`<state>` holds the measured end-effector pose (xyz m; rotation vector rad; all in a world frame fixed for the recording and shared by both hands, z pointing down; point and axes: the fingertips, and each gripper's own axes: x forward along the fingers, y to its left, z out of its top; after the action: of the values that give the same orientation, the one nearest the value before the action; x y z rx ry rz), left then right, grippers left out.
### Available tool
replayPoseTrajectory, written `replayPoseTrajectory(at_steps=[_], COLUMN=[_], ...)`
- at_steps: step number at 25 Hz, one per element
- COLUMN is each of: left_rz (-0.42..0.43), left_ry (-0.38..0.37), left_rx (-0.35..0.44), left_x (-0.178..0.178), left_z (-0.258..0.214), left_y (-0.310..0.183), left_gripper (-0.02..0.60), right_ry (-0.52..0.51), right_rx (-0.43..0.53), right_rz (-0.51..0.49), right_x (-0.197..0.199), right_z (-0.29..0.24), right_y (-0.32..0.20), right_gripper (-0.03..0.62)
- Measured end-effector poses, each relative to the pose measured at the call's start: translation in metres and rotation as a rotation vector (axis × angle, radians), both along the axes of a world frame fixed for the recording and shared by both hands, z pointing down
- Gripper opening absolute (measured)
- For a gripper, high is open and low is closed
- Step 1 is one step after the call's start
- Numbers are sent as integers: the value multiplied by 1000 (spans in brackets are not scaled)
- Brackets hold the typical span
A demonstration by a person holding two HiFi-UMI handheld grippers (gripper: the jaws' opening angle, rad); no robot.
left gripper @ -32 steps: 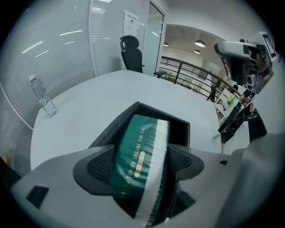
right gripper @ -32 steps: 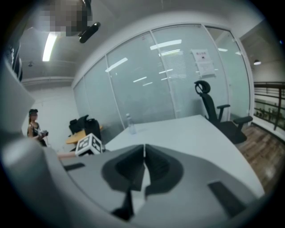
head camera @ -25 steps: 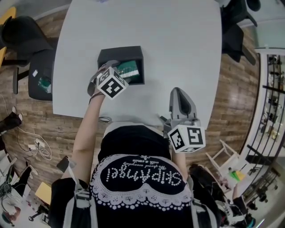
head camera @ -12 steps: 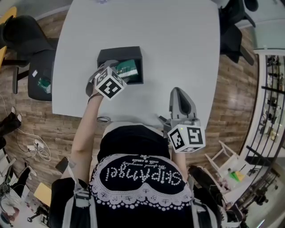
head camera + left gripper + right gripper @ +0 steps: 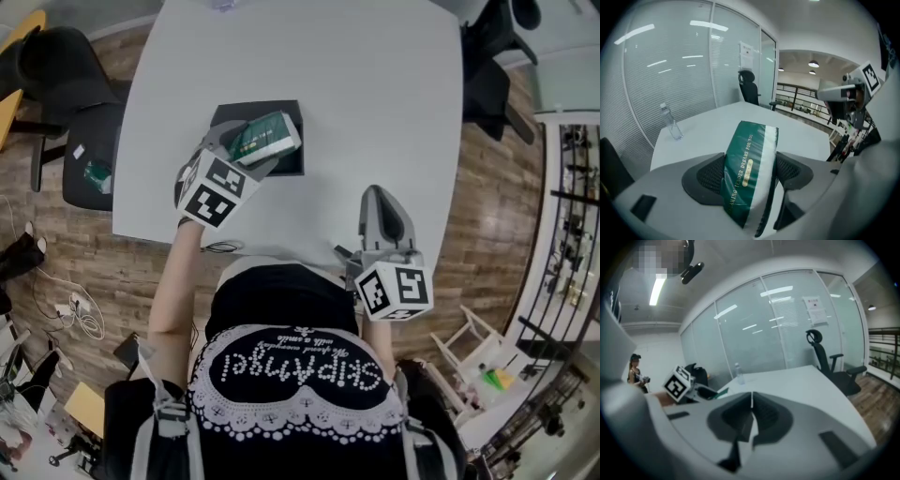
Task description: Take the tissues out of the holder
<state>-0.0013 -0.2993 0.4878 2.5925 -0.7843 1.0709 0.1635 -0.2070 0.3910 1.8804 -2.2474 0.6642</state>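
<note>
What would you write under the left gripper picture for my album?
Left gripper shut on a green tissue pack, white table and water bottle beyond.

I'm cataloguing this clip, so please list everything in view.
tissue pack: one, green and white, between the left tool's jaws, lifted over the holder
holder: one, black, open-topped, on the table
table: one, pale grey, in front of the person
water bottle: one, clear, upright at the table's far end
chairs: at least two, black, beside the table
left tool: one, grey with marker cube, shut on the tissue pack
right tool: one, grey with marker cube, shut and empty, near the table's near edge
</note>
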Motion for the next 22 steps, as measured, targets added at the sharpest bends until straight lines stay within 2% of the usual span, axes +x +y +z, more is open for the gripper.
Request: replayPoseTrajectory(at_steps=[2, 7, 10, 17, 22], left_rz=[-46, -135, -192, -348, -402], left_ry=[66, 152, 223, 444, 522], left_rx=[51, 226, 298, 411, 463], left_x=[-1, -16, -26, -56, -72], left_z=[-26, -84, -115, -178, -203], left_y=[-5, -14, -11, 16, 43], left_gripper=[348, 348, 348, 349, 348], right_ry=[2, 11, 7, 12, 11], right_rx=[8, 43, 76, 142, 175], right_rz=[-2, -5, -5, -15, -22], right_x=[0, -1, -1, -2, -5], right_z=[-2, -11, -20, -41, -52], right_y=[3, 3, 4, 14, 23], right_gripper=[34, 34, 34, 33, 34])
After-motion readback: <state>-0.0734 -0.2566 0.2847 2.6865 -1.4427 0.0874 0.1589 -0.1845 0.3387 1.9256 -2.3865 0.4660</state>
